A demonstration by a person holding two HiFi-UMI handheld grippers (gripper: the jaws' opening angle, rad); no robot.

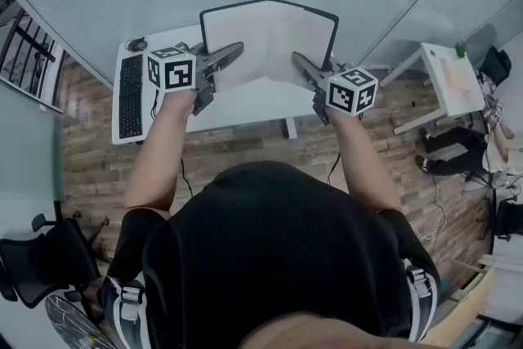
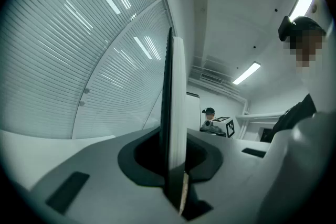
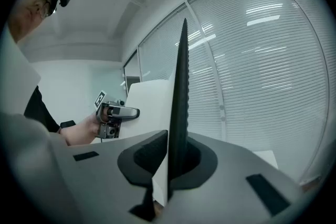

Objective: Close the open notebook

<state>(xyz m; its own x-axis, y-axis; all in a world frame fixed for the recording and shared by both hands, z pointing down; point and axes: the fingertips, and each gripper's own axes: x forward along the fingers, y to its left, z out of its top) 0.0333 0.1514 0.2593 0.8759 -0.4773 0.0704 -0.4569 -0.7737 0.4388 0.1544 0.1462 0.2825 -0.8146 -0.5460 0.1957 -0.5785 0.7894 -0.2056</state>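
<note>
Notebook (image 1: pixel 270 37): thin black cover, pale smooth pages.

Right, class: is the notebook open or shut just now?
Open. The notebook shows both pale pages spread inside its black cover; the left gripper is clamped on one half, the right gripper on the other.

Notebook (image 1: pixel 270 41) over the worktop (image 1: pixel 245 104), between both tools: left tool (image 1: pixel 235 51) on its left half, right tool (image 1: pixel 299 60) on its right. Keyboard (image 1: pixel 131 96) at the worktop's left end. Second worktop (image 1: pixel 445 78) well apart, to the right.
</note>
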